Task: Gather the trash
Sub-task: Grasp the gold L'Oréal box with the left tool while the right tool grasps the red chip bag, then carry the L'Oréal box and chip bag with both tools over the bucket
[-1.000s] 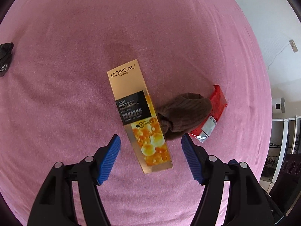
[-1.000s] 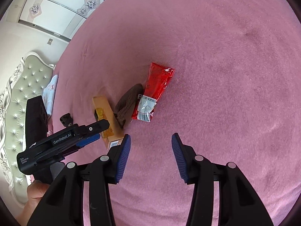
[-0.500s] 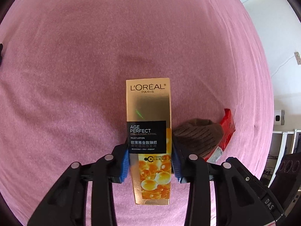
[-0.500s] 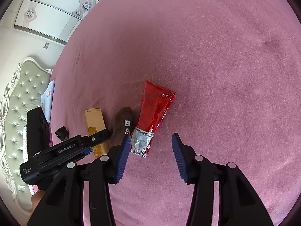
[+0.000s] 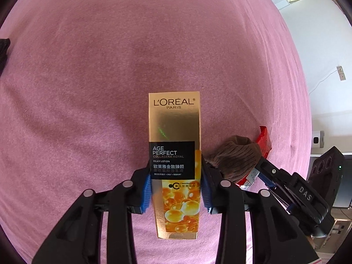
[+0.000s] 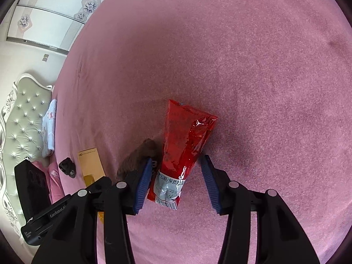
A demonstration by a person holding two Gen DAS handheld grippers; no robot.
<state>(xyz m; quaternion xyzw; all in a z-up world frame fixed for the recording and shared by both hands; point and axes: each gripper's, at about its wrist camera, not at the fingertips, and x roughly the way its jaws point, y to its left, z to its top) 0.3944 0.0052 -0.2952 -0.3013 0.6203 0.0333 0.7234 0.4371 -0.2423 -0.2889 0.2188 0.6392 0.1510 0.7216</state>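
A gold L'Oréal carton (image 5: 175,132) lies lengthwise on the pink bedspread (image 5: 88,66), and my left gripper (image 5: 176,187) is shut on its lower half, both blue pads against its sides. The carton (image 6: 90,162) also shows at the left of the right wrist view. A red foil snack packet (image 6: 187,145) lies between the jaws of my right gripper (image 6: 176,180), which are closing. The left pad is at the packet's edge, and a gap remains at the right pad. A brown knitted item (image 6: 138,158) lies against the packet's left side, between it and the carton.
A small black object (image 6: 68,167) lies on the bedspread beyond the carton. A tufted grey headboard (image 6: 22,114) and a pale pillow (image 6: 49,127) stand at the bed's far left. White wall and shelving (image 5: 330,165) lie past the bed's right edge.
My left gripper came down over the carton and shut on it. My right gripper moved in and lower until the red packet lay between its jaws, which have narrowed.
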